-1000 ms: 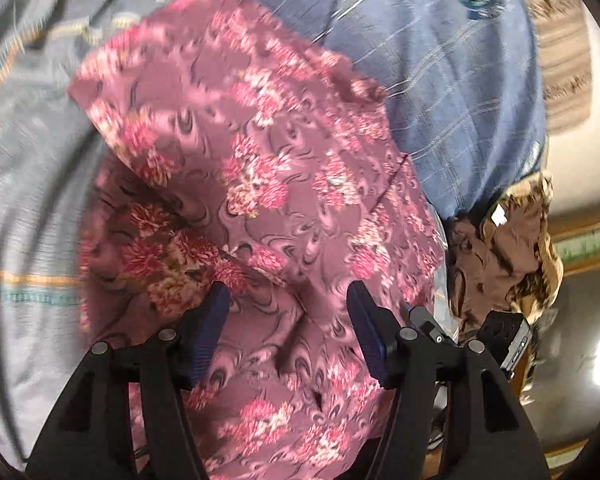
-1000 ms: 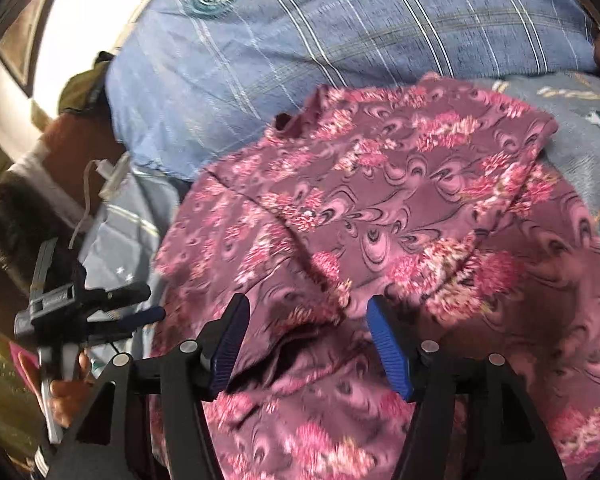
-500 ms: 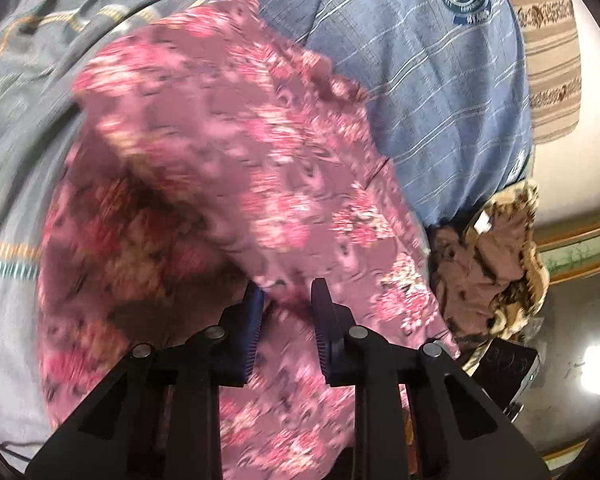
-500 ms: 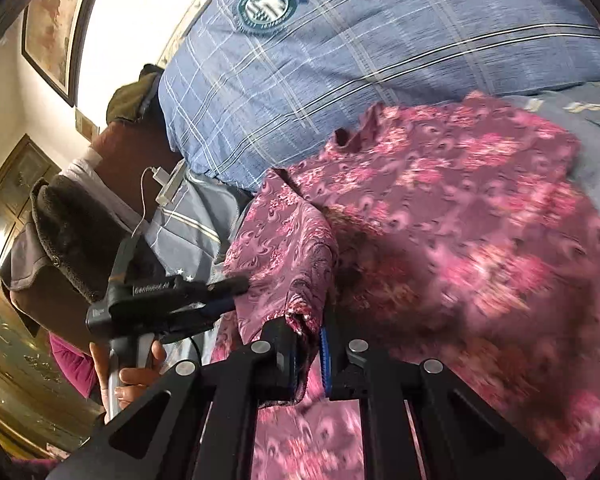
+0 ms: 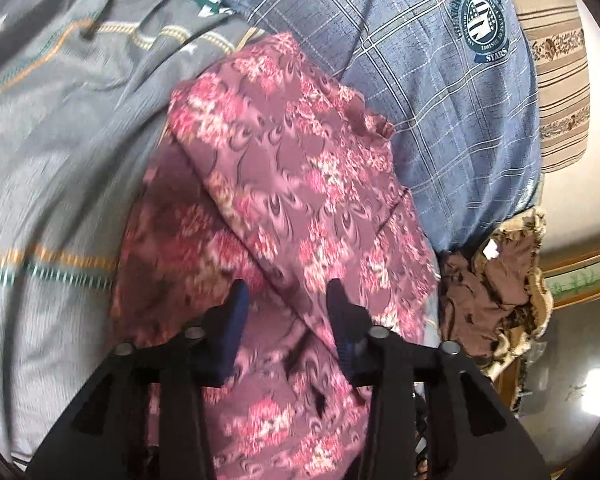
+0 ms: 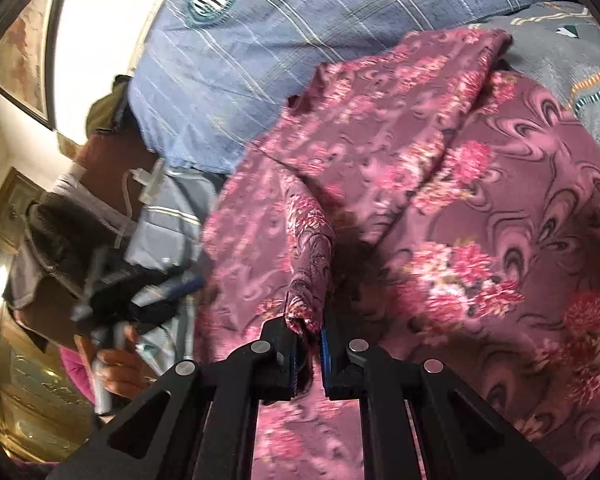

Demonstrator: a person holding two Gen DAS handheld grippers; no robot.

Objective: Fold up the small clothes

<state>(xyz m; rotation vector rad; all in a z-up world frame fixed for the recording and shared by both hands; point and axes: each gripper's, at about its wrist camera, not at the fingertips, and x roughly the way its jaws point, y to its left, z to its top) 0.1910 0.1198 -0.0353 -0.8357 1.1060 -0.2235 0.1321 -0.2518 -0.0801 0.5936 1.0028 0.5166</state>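
The pink flowery cloth (image 5: 300, 184) lies bunched on the grey bedsheet (image 5: 60, 152), against a blue pillow (image 5: 440, 100). The right gripper (image 6: 308, 336) pinches a fold of it tight. The left gripper (image 5: 288, 300) is opening, its jaws apart over the cloth. Blur hides the cloth's lower edges.

The right gripper (image 6: 308, 344) points downward, jaws clamped on a fold of cloth. The left gripper (image 5: 288, 300), also tilted down, is opening its jaws, pads clear of fabric.
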